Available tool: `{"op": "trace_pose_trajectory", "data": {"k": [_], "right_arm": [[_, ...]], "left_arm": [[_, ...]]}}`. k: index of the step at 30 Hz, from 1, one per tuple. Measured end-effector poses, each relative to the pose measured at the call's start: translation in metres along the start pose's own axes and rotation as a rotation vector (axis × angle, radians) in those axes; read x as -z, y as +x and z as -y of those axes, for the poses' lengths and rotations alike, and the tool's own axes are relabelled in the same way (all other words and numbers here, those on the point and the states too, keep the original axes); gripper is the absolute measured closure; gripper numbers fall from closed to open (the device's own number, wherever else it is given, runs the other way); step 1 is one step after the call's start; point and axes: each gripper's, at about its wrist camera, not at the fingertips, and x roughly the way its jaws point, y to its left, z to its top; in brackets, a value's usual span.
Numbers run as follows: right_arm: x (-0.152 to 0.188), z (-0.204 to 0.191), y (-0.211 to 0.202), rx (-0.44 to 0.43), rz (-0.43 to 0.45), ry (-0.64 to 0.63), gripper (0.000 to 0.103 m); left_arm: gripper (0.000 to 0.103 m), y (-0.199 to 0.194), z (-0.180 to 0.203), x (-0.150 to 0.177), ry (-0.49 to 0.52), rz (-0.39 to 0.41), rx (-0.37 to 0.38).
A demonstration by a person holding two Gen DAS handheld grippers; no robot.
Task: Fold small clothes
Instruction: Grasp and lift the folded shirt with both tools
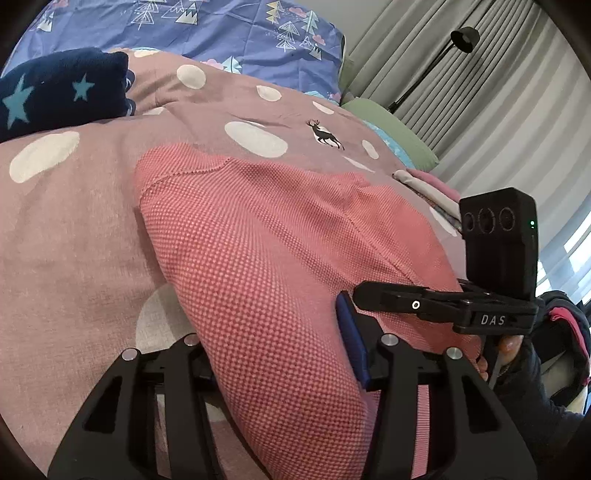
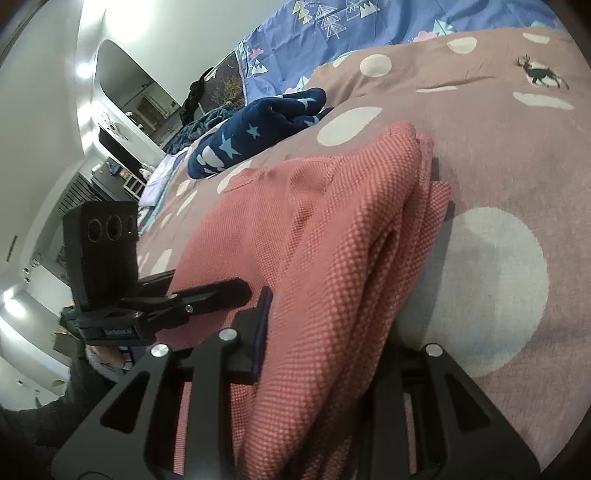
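A pink waffle-knit garment (image 1: 258,240) lies on a mauve bedspread with white dots (image 1: 66,206). My left gripper (image 1: 273,354) is shut on one edge of the garment; cloth fills the space between its fingers. My right gripper (image 2: 325,325) is shut on the other edge, where the garment (image 2: 332,236) is bunched in several layers. Each gripper also shows in the other's view: the right one (image 1: 424,302) at the garment's right side, the left one (image 2: 184,302) at its left side.
A navy fleece piece with blue stars (image 1: 55,92) lies further back on the bedspread (image 2: 498,147). A blue patterned sheet (image 1: 221,29) is behind it. Folded clothes (image 1: 428,184) and a green pillow (image 1: 391,129) sit at the right. Curtains and a floor lamp (image 1: 461,40) stand beyond.
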Motion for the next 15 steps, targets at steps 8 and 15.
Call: {"op": "trace_pose_trajectory", "data": {"k": [8, 15], "right_arm": [[0.014, -0.024, -0.019, 0.131, 0.06, 0.088, 0.082], [0.022, -0.093, -0.112, 0.191, 0.235, -0.107, 0.082]], "left_arm": [[0.064, -0.028, 0.023, 0.013, -0.013, 0.018, -0.043], [0.064, -0.097, 0.12, 0.0, 0.207, 0.147, 0.014]]}}
